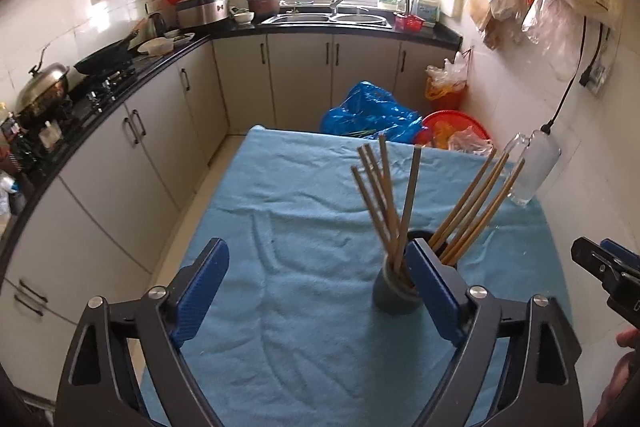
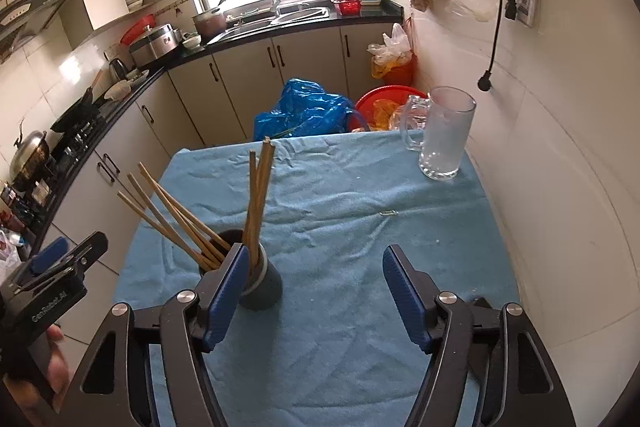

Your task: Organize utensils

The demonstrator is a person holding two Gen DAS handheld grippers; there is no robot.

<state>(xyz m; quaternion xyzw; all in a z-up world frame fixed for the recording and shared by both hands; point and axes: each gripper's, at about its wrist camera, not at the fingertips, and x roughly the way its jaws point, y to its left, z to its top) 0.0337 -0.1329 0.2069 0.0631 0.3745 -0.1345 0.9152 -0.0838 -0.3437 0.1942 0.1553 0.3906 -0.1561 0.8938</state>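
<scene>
The worktop [image 2: 340, 307] fills the middle of both views, draped in a rumpled blue cloth [image 1: 280, 227], with kitchen cabinets along one side and a tiled wall on the other. Near its far corner by the wall stands an empty glass mug [image 2: 444, 135], well apart from everything else.

The left hand-held gripper [image 1: 316, 291] hangs low over the near end with its fingers spread wide and nothing between them. The right hand-held gripper [image 2: 310, 297] is likewise released and empty, its jaws standing well apart. Each gripper appears at the edge of the other's view, so they sit side by side, with the holder between them.

That dark holder [image 2: 262, 291] stands upright on the cloth. In each wrist view the inner finger overlaps it, though whether either touches it cannot be told.

The chopsticks [image 1: 400, 203] are already in the holder, splayed into two loose fans that lean outward over the rim. The organizing looks largely done.

The chief risk is the holder tipping. It looks narrow and carries long sticks that lean off-centre, and the wrinkled cloth gives it a soft footing. A sideways nudge from either inner finger could push it over and scatter the sticks. A finger could also catch a leaning stick and lever the holder up. Dragging a gripper across the cloth could pull the fabric and shift both the holder and the mug.
</scene>
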